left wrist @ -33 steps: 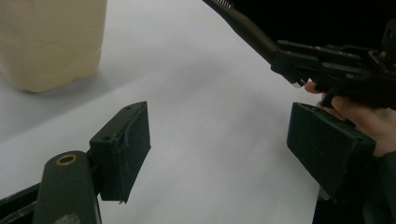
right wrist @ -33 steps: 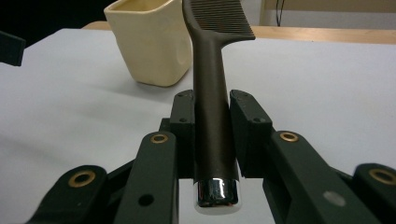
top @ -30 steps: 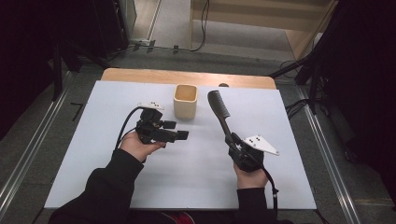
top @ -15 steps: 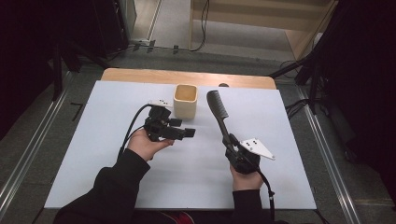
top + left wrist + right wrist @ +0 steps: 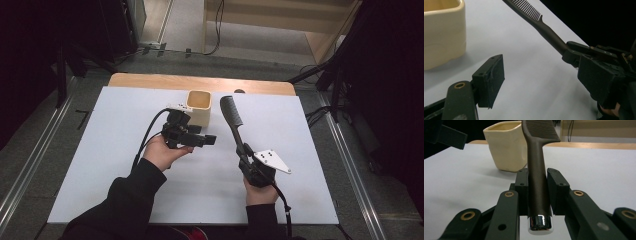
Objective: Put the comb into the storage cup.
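Matte white tabletop — right gripper clamping smooth dark comb, left gripper agape — glossy cream cup.

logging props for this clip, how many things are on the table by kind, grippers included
comb: 1
cream cup: 1
grippers: 2, left gripper and right gripper
total: 4

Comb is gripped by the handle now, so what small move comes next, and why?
Probably carry the comb a little left toward the cream cup, teeth end leading. The right gripper clamps its handle firmly, the cup stands open just beside the comb's head, and the left gripper waits near the cup with jaws apart.
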The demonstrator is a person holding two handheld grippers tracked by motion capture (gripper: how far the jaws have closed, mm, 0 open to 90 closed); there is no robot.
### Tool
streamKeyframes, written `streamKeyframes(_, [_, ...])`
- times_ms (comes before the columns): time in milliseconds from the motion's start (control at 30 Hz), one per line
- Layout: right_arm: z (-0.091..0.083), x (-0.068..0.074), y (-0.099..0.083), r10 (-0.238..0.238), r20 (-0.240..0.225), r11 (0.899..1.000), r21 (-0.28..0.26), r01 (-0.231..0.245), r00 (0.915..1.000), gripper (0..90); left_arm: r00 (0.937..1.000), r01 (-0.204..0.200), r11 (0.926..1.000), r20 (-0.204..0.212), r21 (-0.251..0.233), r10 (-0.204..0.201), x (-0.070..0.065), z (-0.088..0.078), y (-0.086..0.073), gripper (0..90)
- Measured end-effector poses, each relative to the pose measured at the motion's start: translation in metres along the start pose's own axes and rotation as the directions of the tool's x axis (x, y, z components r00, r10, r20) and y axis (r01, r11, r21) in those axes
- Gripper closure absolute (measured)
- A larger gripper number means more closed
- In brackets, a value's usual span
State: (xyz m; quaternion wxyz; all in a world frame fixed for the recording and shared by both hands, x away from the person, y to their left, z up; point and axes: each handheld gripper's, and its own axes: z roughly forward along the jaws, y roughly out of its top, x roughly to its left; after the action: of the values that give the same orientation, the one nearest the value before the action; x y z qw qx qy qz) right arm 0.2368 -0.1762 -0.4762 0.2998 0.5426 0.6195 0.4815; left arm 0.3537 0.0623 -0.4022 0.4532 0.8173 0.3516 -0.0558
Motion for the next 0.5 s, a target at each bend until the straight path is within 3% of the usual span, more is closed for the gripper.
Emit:
streamKeyframes(200, [0.002,0.003,-0.001,0.01,0.002,1.0,-0.01,-0.01,0.9999,70.3,0.9997,-0.008,0.9999,-0.025,-0.008,0.007,-0.003,0.006,0.004,22.0])
streamKeyframes(500, [0.004,0.007,-0.002,0.021,0.005,0.999,-0.026,-0.021,0.9998,70.3,0.9998,0.003,1.0,-0.022,-0.007,-0.003,-0.008,0.016,0.01,22.9])
